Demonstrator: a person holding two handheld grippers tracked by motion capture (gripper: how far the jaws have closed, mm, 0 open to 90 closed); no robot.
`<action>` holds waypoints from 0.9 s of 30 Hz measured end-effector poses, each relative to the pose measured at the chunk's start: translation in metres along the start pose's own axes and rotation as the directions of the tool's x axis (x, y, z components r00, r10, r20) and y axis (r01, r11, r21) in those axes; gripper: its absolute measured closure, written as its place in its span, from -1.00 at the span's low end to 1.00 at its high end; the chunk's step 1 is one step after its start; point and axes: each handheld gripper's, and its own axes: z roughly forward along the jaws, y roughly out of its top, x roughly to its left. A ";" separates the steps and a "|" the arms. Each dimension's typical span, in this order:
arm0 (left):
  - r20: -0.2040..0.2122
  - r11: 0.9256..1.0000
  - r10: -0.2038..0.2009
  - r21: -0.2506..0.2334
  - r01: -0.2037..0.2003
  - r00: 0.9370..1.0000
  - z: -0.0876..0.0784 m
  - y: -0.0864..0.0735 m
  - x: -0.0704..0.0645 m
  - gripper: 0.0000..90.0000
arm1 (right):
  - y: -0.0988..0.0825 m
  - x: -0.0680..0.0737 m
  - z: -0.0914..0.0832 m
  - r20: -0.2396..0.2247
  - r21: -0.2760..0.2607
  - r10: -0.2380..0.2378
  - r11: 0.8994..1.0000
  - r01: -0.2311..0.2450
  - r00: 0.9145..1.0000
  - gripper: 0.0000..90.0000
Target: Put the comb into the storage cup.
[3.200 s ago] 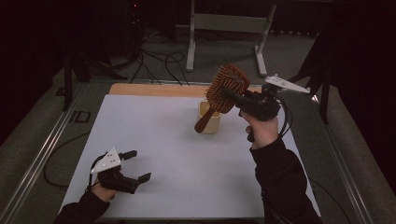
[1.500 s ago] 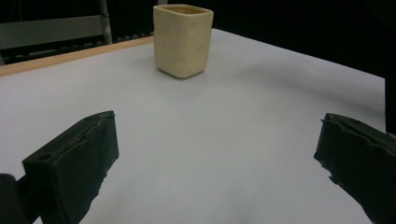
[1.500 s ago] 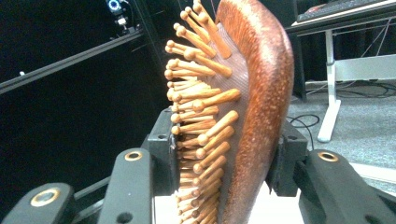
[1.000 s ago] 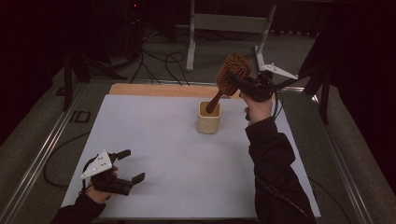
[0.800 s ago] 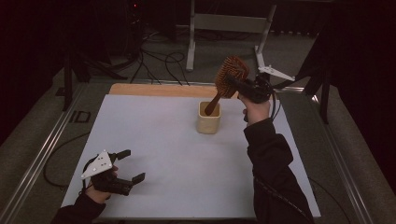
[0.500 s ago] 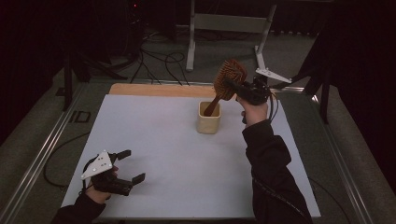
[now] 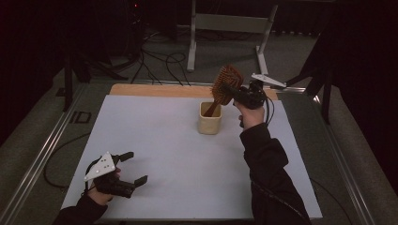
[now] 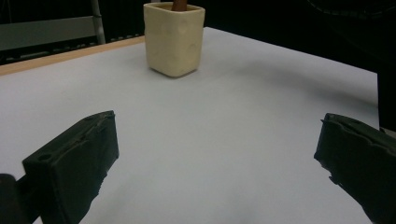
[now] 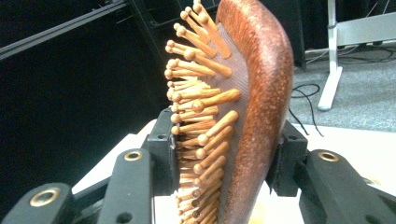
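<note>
Step in hand: we judge that we are lowering the hairbrush (image 7: 226, 83) handle-first into the cup (image 7: 210, 118).
Right gripper (image 7: 239, 95): its jaws clamp the brush head, one on the bristle side and one on the smooth wooden back, as the right gripper view shows.
Left gripper (image 7: 127, 169): it rests near the front left of the table (image 7: 155, 154), jaws spread wide with nothing between them.
Where the brush is: tilted above the cup, head up, handle end just inside the cup's mouth.
Where the cup is: upright toward the back of the table, right of centre, well apart from the left gripper.
Doing it well: we should lower gently, letting the handle slide along the inner wall, and release only once the brush leans steady on the rim, since the light cup could tip.
Hard to make out: we cannot tell whether the handle tip touches the cup's bottom.
Cut off: in the left gripper view the cup (image 8: 173, 38) shows a brown handle stub at the frame's top edge.
</note>
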 end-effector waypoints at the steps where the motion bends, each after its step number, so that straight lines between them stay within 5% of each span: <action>1: 0.000 1.000 -0.001 -0.002 0.001 1.000 0.000 0.000 0.000 -1.00 | -0.001 0.000 0.001 0.001 0.000 -0.001 1.000 0.001 1.000 0.20; 27: -0.009 0.999 0.003 -0.035 -0.003 1.000 -0.004 0.002 -0.001 -1.00 | -0.024 -0.007 0.019 0.003 0.052 0.018 0.999 -0.018 1.000 0.19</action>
